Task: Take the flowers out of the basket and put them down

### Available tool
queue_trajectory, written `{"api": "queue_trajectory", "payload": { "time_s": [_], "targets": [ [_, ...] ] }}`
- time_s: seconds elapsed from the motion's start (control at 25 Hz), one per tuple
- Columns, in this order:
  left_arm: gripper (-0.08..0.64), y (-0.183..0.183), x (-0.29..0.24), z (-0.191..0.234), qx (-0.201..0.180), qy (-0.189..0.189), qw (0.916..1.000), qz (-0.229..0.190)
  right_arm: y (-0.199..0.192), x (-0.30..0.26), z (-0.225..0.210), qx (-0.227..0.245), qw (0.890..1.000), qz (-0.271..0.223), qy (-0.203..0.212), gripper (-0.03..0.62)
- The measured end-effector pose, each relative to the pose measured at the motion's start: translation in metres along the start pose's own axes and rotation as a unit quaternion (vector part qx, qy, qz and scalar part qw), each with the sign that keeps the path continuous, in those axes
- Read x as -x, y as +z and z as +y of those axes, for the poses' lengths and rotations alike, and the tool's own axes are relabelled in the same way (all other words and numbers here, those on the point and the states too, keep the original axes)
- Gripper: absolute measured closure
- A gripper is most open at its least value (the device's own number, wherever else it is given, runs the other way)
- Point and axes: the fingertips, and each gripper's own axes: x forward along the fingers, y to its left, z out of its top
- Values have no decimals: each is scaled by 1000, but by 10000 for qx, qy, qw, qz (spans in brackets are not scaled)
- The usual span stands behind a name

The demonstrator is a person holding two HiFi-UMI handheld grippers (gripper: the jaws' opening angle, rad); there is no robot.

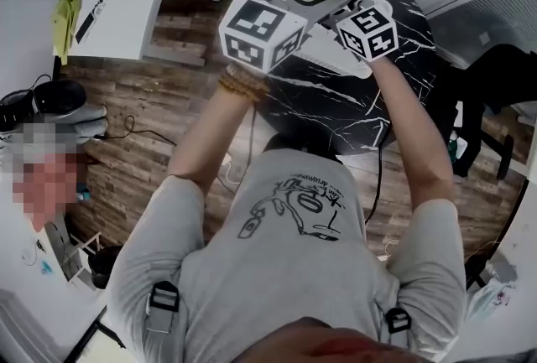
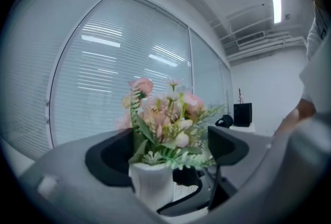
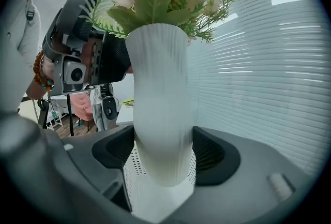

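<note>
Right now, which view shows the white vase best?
The right gripper view: the white vase fills the middle, nearly whole, between the jaws. The left gripper view shows only its top under the flowers. The head view shows mostly flowers.

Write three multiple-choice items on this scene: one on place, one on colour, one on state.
1. The vase stands:
A. between the jaws of the right gripper
B. on the floor
C. on a chair

2. The vase is:
A. black
B. white
C. red

3. The right gripper is:
A. wide open and empty
B. shut on the vase
C. out of view

Key:
1 A, a jaw shows on each side of it.
2 B, its ribbed body is white.
3 B, both jaws press its sides.
</note>
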Motion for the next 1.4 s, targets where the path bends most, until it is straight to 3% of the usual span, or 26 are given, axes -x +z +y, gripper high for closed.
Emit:
{"api": "queue_trajectory", "payload": {
  "time_s": [0.6,1.4],
  "targets": [
    [109,2,-31,-48,8,-521,9986,-45,-18,54,-25,-96,9987,88,-488,235],
    [114,17,-100,-183,28,-1749,9845,-109,-60,208,-68,-401,9854,261,-1635,237]
  ]
}}
